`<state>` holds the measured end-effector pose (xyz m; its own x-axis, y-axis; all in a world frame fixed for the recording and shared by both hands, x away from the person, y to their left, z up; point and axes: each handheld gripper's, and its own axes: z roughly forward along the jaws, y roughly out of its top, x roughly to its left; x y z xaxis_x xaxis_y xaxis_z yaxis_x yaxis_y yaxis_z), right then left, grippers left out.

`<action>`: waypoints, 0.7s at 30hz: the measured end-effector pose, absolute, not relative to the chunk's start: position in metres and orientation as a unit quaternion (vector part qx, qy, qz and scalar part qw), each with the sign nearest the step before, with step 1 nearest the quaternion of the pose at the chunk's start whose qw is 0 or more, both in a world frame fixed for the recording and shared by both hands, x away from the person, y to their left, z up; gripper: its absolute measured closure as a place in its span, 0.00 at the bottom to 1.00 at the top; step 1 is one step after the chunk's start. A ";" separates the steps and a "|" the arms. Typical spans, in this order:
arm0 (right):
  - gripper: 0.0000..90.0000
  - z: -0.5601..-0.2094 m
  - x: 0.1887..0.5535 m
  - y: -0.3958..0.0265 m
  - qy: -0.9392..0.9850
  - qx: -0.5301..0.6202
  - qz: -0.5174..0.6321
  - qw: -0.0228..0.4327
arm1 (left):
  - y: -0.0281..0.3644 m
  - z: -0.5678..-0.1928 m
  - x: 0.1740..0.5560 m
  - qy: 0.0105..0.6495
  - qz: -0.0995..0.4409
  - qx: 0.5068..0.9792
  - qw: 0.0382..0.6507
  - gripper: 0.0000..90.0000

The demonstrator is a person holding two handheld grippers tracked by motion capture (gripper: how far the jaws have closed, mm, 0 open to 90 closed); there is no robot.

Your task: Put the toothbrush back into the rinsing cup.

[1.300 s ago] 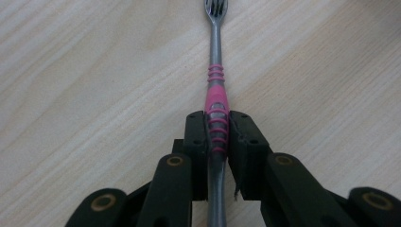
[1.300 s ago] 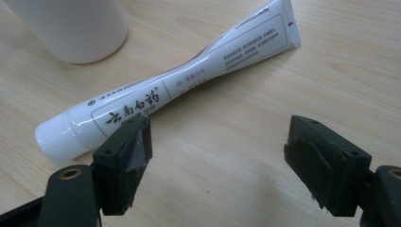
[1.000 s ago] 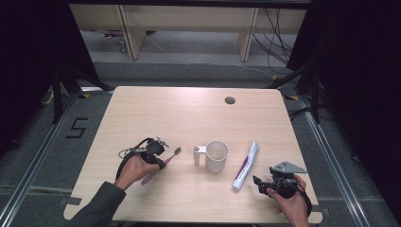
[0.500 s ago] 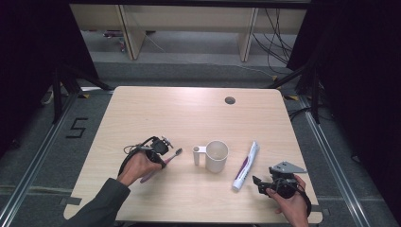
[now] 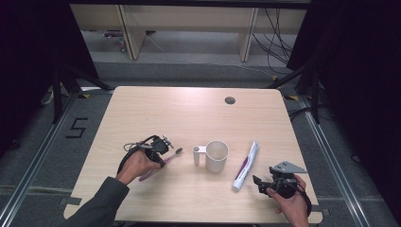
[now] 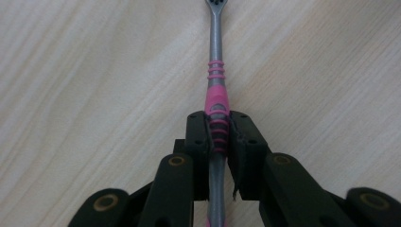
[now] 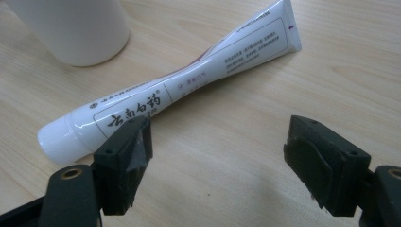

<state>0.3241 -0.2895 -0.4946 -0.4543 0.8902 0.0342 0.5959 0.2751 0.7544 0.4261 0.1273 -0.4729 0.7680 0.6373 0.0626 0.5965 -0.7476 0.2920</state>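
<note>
A pale wooden worktop [image 5: 189, 113] stands in a dim room, with dark curtains at both sides and a grey floor beyond. On its near left part a pink and grey toothbrush [image 6: 216, 94] lies flat, bristle end pointing toward the cup, and it is gripped at the ribbed part of its handle by the left gripper [image 6: 218, 130], whose fingers [image 6: 196, 137] are clenched against both sides of it. Compared with a second ago, the left hand [image 5: 139, 163] is seen shifted slightly and turned over the brush, while the brush itself appears to have stayed on the wood; the grasp can be judged settled and a lift ready to begin. Just to the right a white cup [image 5: 216, 155] stands upright, its handle toward the brush. Beyond it a white toothpaste tube [image 7: 184, 90] lies slanted, cap toward the near edge. The right gripper [image 7: 222, 156] is held unmoved near the cap, fingers spread wide and empty.
</note>
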 end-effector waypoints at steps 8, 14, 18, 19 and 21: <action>0.28 -0.494 0.322 -0.289 0.764 0.496 0.363 0.195 | 0.142 -0.456 0.423 0.341 0.081 0.917 0.190 0.87; 0.28 -0.493 0.322 -0.289 0.761 0.503 0.364 0.187 | 0.151 -0.442 0.419 0.350 0.096 0.897 0.251 0.87; 0.28 -0.494 0.324 -0.293 0.770 0.482 0.363 0.208 | 0.155 -0.434 0.416 0.353 0.107 0.882 0.294 0.87; 0.28 -0.494 0.324 -0.292 0.766 0.490 0.363 0.202 | 0.156 -0.433 0.414 0.354 0.115 0.875 0.308 0.87; 0.28 -0.494 0.324 -0.292 0.766 0.490 0.363 0.202 | 0.158 -0.430 0.412 0.355 0.120 0.870 0.322 0.87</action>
<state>0.3236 -0.2919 -0.4935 -0.4383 0.8976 0.0462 0.6044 0.2563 0.7543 0.4120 0.1585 -0.4297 0.7198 0.6939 -0.0203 0.5398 -0.5411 0.6448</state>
